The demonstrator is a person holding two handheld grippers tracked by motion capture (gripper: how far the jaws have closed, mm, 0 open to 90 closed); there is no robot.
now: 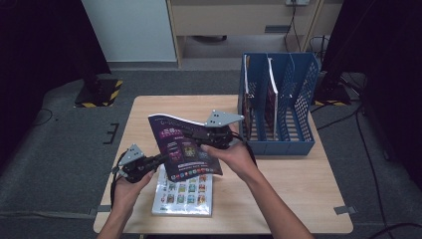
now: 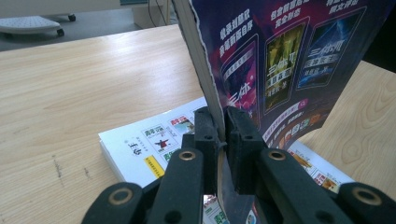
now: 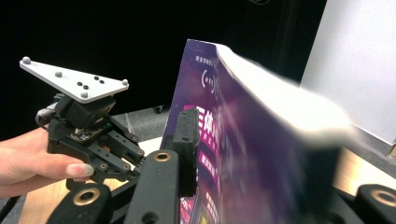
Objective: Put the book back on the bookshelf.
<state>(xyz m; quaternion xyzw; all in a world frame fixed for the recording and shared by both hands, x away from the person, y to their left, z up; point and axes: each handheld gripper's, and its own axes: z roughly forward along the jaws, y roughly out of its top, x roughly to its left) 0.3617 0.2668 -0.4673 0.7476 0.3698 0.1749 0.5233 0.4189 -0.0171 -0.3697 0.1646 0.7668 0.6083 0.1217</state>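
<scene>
Plainly, the purple book was a thin, glossy paperback, held in the air above the near middle of the wooden table. It looked light and floppy: its cover would likely bow under its own weight and might slide between hard pads, so a hold near the spine or on the thick page block seemed safer than one on a loose corner. The left gripper was clenched on its lower edge, both black jaws pressing the pages and cover between them. The right gripper stood at the book's far side; its jaws straddled the volume, one of them lying close against the cover, but whether the pads pressed could not be told, since the other side was blurred and hidden.

Directly below the purple book lay a white book flat on the table, near enough to be brushed if the load sagged. Farther back on the right stood a blue file rack, already holding upright books in two of its slots; its tall dividers would likely be the main obstacle to sliding a limp volume in.
</scene>
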